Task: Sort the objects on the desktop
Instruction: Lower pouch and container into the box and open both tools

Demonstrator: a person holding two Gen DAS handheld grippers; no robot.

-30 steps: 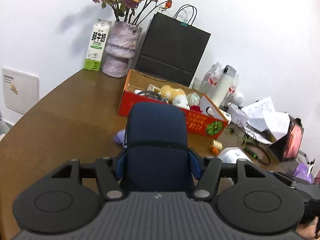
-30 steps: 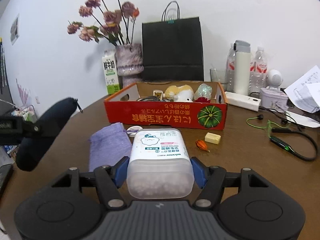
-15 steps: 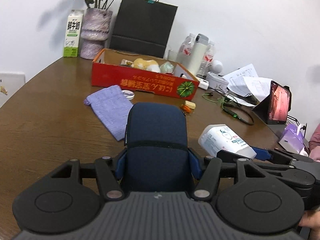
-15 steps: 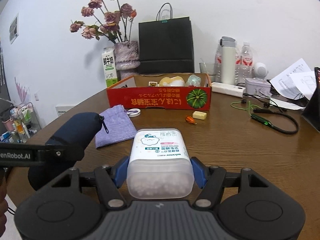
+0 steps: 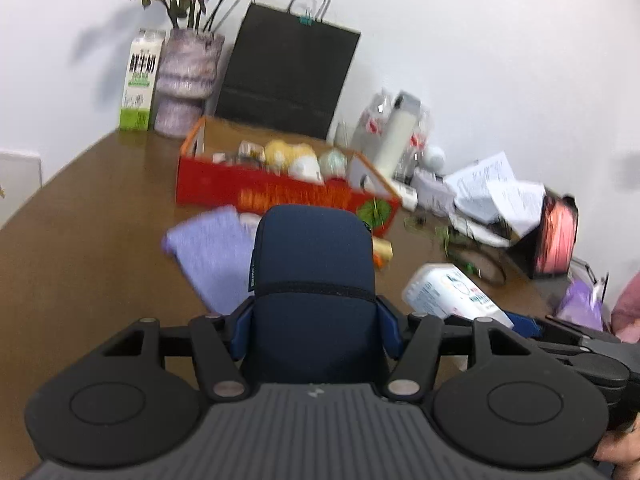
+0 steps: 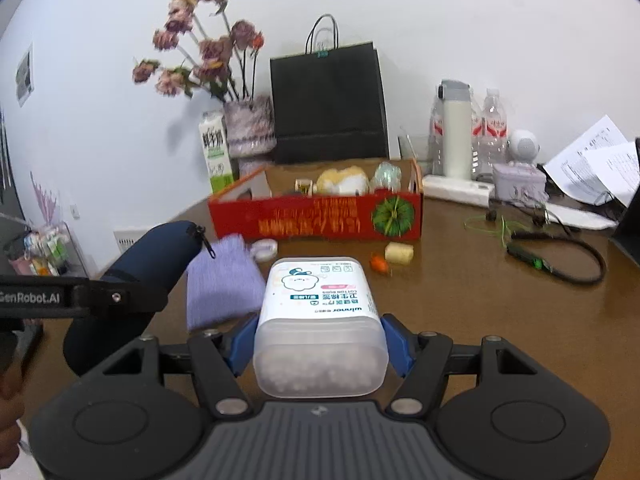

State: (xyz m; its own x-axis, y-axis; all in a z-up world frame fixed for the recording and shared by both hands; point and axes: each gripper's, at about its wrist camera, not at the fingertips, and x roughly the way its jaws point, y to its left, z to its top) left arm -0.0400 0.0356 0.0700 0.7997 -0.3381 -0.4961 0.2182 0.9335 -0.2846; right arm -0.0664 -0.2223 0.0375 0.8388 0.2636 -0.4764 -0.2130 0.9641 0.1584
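My left gripper (image 5: 314,328) is shut on a dark blue zippered pouch (image 5: 314,272), held above the brown table (image 5: 80,248). In the right wrist view that pouch (image 6: 136,276) hangs at the left. My right gripper (image 6: 320,344) is shut on a white cotton swab box (image 6: 318,312), which also shows at the right in the left wrist view (image 5: 448,292). Ahead stands a red cardboard box (image 6: 320,220) holding a yellow plush toy (image 6: 342,180) and other small items. A purple cloth bag (image 6: 220,280), a small round tin (image 6: 264,249), a yellow eraser (image 6: 398,253) and an orange bit (image 6: 378,263) lie before it.
At the back stand a black paper bag (image 6: 328,104), a vase of dried flowers (image 6: 248,128), a milk carton (image 6: 216,152), a white flask (image 6: 456,128) and water bottles (image 6: 494,128). A power strip (image 6: 456,192), green-black earphones (image 6: 552,256) and papers (image 6: 592,160) fill the right side.
Both grippers have swung sideways with their loads still held. The left view turned back toward the red box and vase; the right view shifted so the box sits a little nearer.
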